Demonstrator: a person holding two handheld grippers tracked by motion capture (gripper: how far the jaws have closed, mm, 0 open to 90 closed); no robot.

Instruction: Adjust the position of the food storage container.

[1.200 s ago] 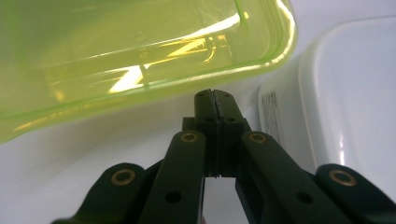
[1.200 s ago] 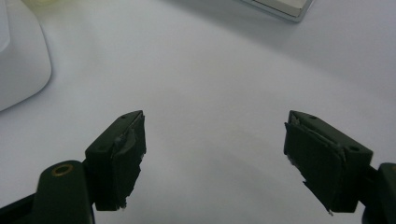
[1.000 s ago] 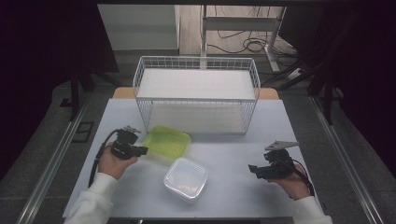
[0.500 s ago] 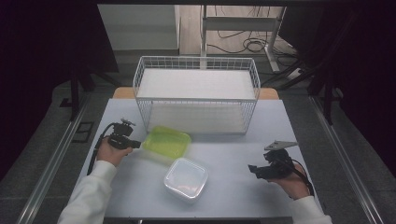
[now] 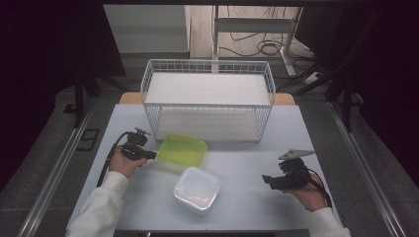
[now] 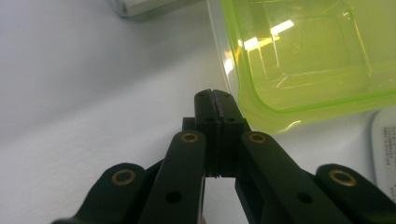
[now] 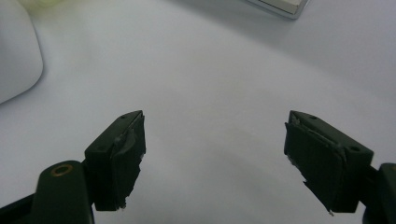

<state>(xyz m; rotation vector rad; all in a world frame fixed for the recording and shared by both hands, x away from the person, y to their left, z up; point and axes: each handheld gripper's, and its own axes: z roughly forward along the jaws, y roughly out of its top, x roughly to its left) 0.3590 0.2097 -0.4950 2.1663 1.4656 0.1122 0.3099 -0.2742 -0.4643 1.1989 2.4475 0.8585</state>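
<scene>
Left gripper view, left gripper [image 6: 217, 95] closed beside green container [image 6: 299, 51] rim

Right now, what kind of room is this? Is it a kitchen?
Probably not a kitchen: it looks like a lab or workshop set up for recording. A white table stands alone among dark curtains, with loose cables on the floor behind and metal rails beside it.

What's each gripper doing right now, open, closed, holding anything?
Left gripper: jaws closed, empty, tips beside the green container rim.
Right gripper: jaws open, empty, over bare table.
</scene>
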